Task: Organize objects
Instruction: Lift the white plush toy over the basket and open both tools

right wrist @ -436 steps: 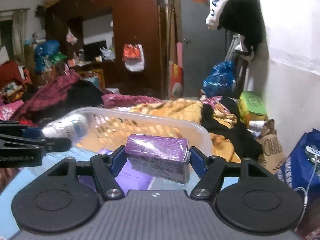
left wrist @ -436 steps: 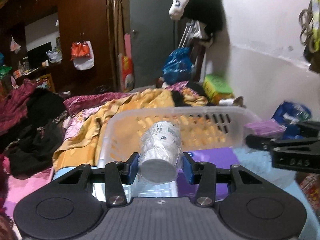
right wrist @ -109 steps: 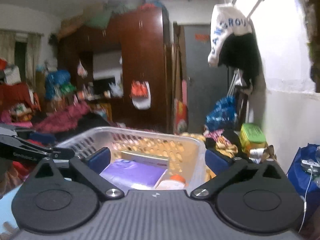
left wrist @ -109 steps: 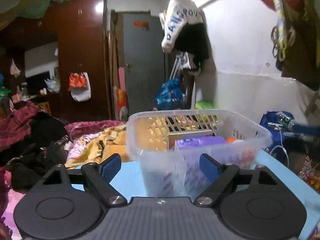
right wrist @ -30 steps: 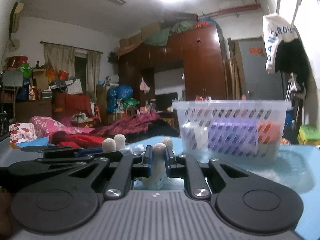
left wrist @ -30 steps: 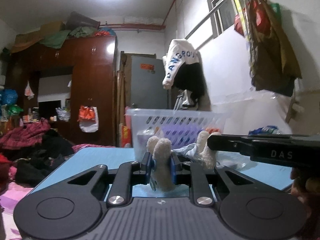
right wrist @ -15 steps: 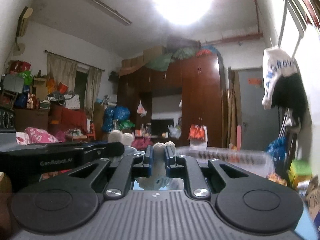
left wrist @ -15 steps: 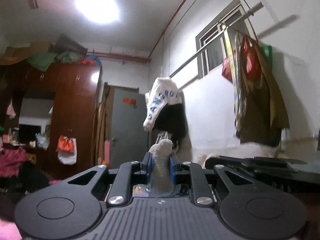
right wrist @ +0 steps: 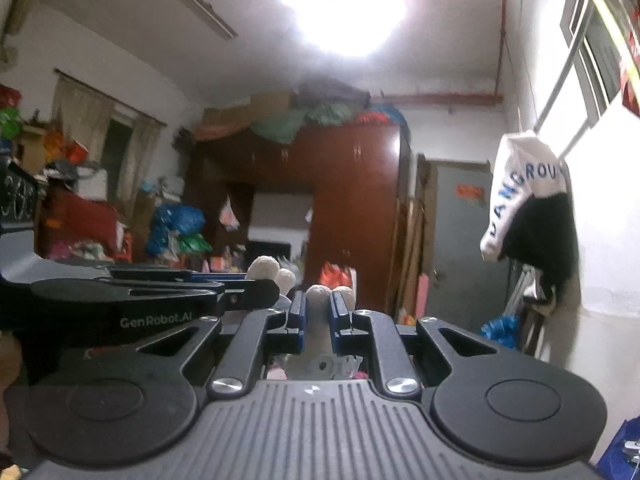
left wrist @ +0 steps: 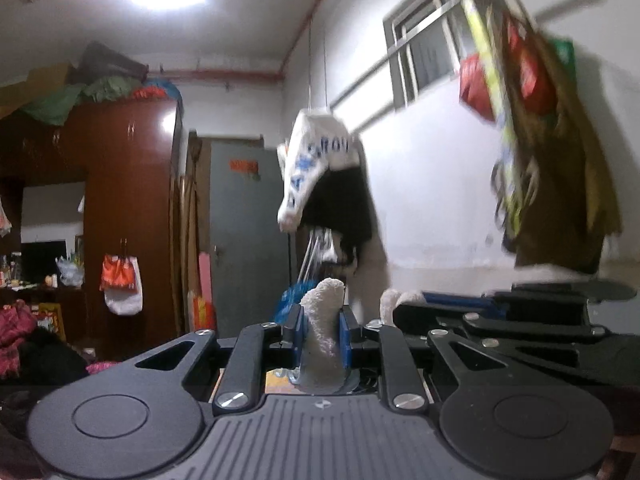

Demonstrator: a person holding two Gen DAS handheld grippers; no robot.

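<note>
Both grippers hold one white fluffy plush toy in the air. My left gripper [left wrist: 320, 322] is shut on one limb of the plush toy [left wrist: 322, 320]; another limb shows beside it. My right gripper [right wrist: 318, 312] is shut on another limb of the plush toy [right wrist: 319, 300], with more rounded limbs poking up nearby. The right gripper appears at the right of the left wrist view [left wrist: 500, 316]. The left gripper appears at the left of the right wrist view [right wrist: 160, 292]. The basket and the table are out of view.
Both cameras point up at the room. A dark wooden wardrobe [right wrist: 352, 208] and a grey door [left wrist: 244, 240] stand ahead. A white and black garment [left wrist: 320, 184] hangs on the right wall, with bags [left wrist: 540, 140] hanging under the window.
Both grippers have risen with the plush toy in them. The cameras have tilted further up, and the basket has dropped out of the right wrist view.
</note>
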